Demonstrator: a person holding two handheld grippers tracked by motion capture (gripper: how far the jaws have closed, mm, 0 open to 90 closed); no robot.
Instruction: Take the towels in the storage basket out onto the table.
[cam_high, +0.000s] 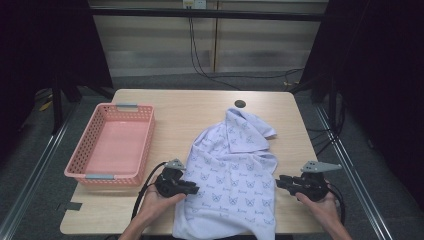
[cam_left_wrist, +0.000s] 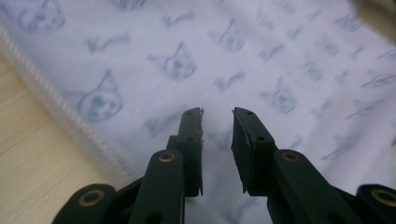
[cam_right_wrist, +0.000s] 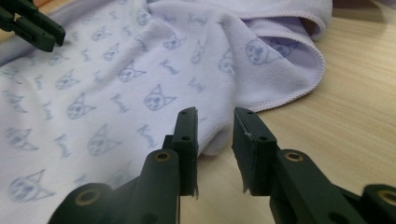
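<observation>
A pale lilac towel (cam_high: 227, 185) of soft, looped terry cloth lies spread on the light wood-grain desk (cam_high: 195, 107). It is printed all over with small blue cat faces and script words. Its near end reaches the desk's front edge, and its far end is folded and rumpled into a loose peak. A stitched hem runs along its edges.

The left hand-held gripper (cam_high: 194, 189), black and blocky with a grey three-cornered plate on top, sits at the towel's left edge. In the left gripper view (cam_left_wrist: 217, 116) its two flat black jaws stand a narrow gap apart just over the printed cloth, beside the hem, with nothing pinched between them.

The right hand-held gripper (cam_high: 279, 182) sits at the towel's right edge. In the right gripper view (cam_right_wrist: 215, 116) its jaws are likewise narrowly parted, with a rounded fold of the towel's edge lying in the gap between them; the pads do not press on it.

A pink plastic basket (cam_high: 82, 150) with perforated walls and grey handle clips stands on the desk's left side, apart from the towel. A small dark round grommet (cam_high: 240, 103) sits in the desk near its far edge.
</observation>
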